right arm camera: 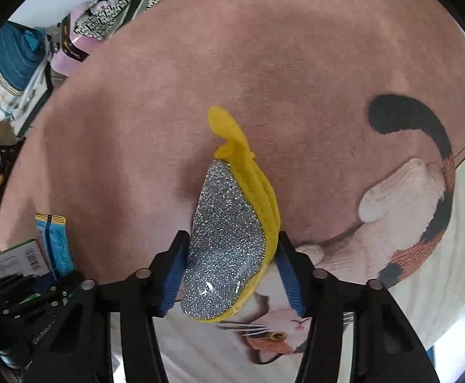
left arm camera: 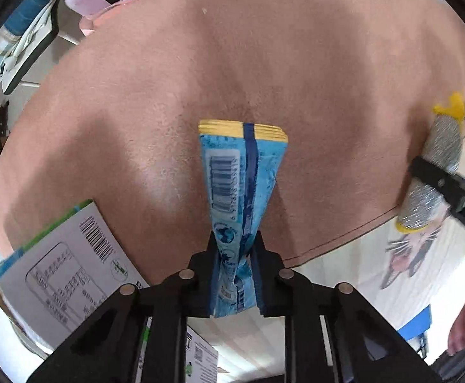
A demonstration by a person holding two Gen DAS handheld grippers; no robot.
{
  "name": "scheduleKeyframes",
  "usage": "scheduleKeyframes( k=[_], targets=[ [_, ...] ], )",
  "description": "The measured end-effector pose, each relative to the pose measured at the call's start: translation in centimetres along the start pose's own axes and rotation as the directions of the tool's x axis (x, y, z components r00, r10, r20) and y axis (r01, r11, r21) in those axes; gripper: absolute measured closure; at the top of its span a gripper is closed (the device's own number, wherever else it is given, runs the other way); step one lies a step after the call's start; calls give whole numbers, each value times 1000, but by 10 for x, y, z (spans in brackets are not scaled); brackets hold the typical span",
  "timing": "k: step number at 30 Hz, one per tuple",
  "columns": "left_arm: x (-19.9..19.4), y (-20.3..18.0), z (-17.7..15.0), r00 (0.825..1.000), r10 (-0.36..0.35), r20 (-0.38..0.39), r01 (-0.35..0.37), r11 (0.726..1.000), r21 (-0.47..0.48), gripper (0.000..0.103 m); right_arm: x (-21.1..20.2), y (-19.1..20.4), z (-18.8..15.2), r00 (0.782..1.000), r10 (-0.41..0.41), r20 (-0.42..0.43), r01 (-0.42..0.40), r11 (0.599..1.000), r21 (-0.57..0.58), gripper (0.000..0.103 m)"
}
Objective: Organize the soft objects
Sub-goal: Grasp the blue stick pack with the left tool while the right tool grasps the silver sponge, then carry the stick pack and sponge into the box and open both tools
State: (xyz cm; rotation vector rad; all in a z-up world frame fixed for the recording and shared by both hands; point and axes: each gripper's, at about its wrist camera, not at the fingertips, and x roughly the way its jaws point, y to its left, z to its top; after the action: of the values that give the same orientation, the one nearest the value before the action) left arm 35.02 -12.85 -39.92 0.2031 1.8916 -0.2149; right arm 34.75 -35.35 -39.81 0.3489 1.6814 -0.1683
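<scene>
Both items are in the carry step above the pink rug (left arm camera: 264,48): left tongs (left arm camera: 235,252) clamp the blue sponge pack (left arm camera: 242,172), right tongs (right arm camera: 232,255) clamp the glittery yellow scrubber (right arm camera: 229,233); next, judge a drop spot, lower, release.

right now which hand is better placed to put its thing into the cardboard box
Left, probably. The left gripper holds the blue packet right beside the cardboard box; the right gripper with the yellow scrubber is farther off.
</scene>
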Motion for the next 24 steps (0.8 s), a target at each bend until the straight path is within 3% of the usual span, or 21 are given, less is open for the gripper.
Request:
scheduleKeyframes(
  k=[8,15,19,24],
  targets=[
    [-35,10,-36,991,-109,84,111,993,-30,89,-29,7,-30,998,38,56,-35,998,-61,56],
    [-96,24,-57,966,-201,164,208,978,-26,89,-89,44,-67,986,119,113,-101,984,-148,56],
    [-132,48,-84,949,-213,232,226,974,-32,89,-129,75,-95,974,169,151,-133,966,-222,56],
    [-174,105,-138,928,-203,312,235,970,-68,89,-168,130,-145,960,232,154,-169,925,-339,56]
  ],
)
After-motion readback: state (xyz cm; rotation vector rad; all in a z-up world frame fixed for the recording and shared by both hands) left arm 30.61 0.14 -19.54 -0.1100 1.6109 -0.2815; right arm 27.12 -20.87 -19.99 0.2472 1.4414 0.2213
